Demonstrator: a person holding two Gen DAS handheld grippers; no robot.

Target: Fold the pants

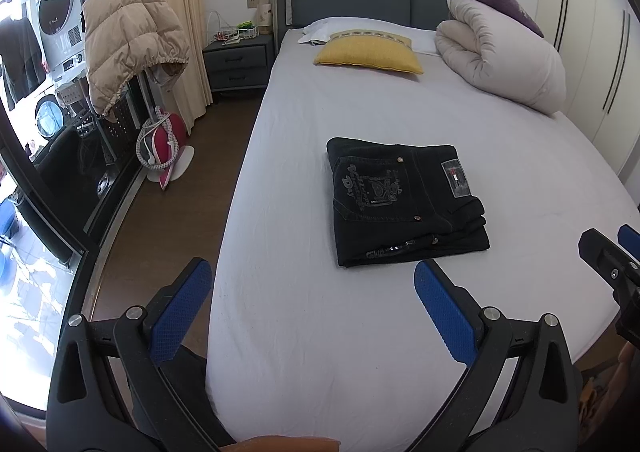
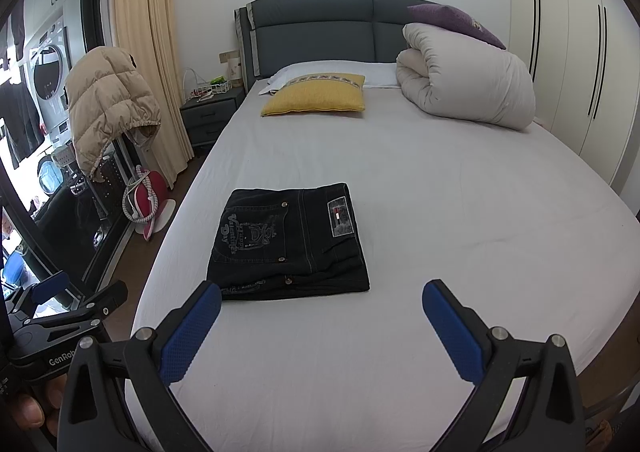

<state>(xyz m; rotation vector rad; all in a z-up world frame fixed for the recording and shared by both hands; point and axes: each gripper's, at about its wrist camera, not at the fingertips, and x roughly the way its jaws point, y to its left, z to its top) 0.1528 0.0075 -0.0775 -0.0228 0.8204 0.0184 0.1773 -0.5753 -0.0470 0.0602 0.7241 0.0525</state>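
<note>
Black pants (image 1: 404,202) lie folded into a compact rectangle on the white bed sheet (image 1: 320,332), back pocket and label facing up. They also show in the right wrist view (image 2: 290,242). My left gripper (image 1: 312,274) is open and empty, held above the near part of the bed, short of the pants. My right gripper (image 2: 322,294) is open and empty, just short of the pants' near edge. The right gripper's side shows at the right edge of the left wrist view (image 1: 612,264). The left gripper shows at the lower left of the right wrist view (image 2: 68,312).
A yellow pillow (image 2: 316,94), a rolled white duvet (image 2: 468,76) and a purple cushion (image 2: 456,22) lie by the grey headboard (image 2: 316,28). Left of the bed are a nightstand (image 1: 236,62), a beige jacket (image 1: 128,36), an iron (image 1: 164,140) and wood floor (image 1: 172,212). Wardrobe doors (image 2: 568,52) stand on the right.
</note>
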